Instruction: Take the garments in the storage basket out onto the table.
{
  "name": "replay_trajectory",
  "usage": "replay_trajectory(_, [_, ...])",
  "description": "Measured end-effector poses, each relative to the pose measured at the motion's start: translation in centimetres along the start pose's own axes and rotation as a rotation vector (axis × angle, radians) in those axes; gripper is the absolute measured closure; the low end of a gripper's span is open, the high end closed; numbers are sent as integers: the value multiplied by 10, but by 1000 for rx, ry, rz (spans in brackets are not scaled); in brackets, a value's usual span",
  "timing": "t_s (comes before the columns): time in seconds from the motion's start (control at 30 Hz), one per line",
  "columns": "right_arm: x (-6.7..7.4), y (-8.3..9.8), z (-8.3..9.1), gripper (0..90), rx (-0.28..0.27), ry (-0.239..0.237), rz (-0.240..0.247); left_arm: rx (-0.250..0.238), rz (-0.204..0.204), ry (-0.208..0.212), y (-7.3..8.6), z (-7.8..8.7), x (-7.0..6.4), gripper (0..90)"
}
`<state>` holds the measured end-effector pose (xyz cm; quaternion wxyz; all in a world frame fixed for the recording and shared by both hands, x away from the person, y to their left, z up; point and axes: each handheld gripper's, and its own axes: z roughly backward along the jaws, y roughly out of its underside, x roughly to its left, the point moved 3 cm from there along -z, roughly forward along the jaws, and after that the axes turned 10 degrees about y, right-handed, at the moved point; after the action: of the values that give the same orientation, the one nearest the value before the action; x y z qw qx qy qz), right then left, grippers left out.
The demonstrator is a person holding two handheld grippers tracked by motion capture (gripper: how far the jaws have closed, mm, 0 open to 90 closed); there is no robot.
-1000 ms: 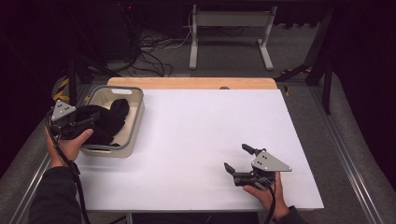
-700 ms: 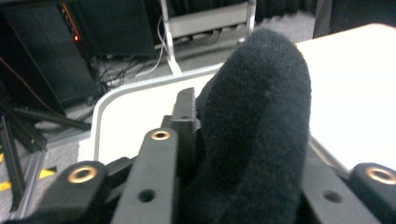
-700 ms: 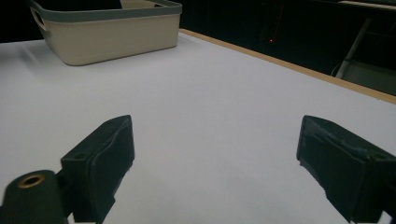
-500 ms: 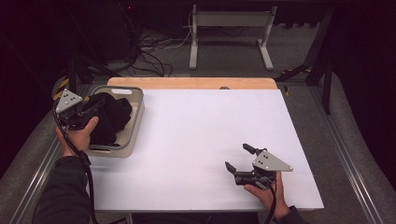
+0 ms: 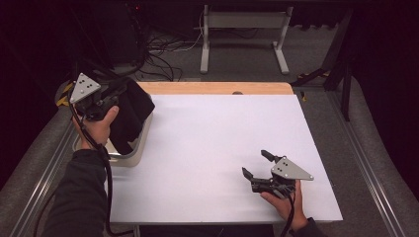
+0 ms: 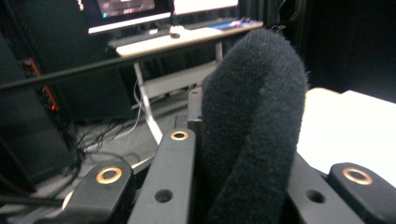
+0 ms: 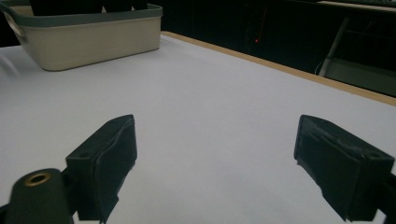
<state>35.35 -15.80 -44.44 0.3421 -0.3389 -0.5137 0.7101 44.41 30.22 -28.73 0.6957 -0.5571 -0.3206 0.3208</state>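
1. Black cloth [image 5: 129,112] hung from the left claw [image 5: 109,97], whose jaws had just been closing and now pinched a fold above the tub [image 5: 134,154].
2. Lifting well meant clearing the tub's rim before crossing to the bench [image 5: 212,148].
3. The left gripper view showed the fleecy fold [image 6: 252,126]; the right gripper view showed the right claw [image 7: 215,154] open, empty.

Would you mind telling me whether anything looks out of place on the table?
Nothing stands out. The black cloth hangs from the left tool above the tub; the right tool rests open on the white table.
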Motion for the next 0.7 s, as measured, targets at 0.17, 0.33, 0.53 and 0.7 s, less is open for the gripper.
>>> replay_trajectory(0.17, [-3,0,0,140,0,10,-3,-44,-23,49,-26,-10,-18,850])
replay_trajectory(0.33, [-4,0,0,140,0,11,-5,-61,-53,88,-44,-21,-35,850])
replay_trajectory(0.53, [-6,0,1,140,0,20,-9,-80,-100,173,-72,-44,-69,851])
replay_trajectory(0.7, [-9,0,2,140,-1,27,-14,-96,-116,224,-83,-55,-89,851])
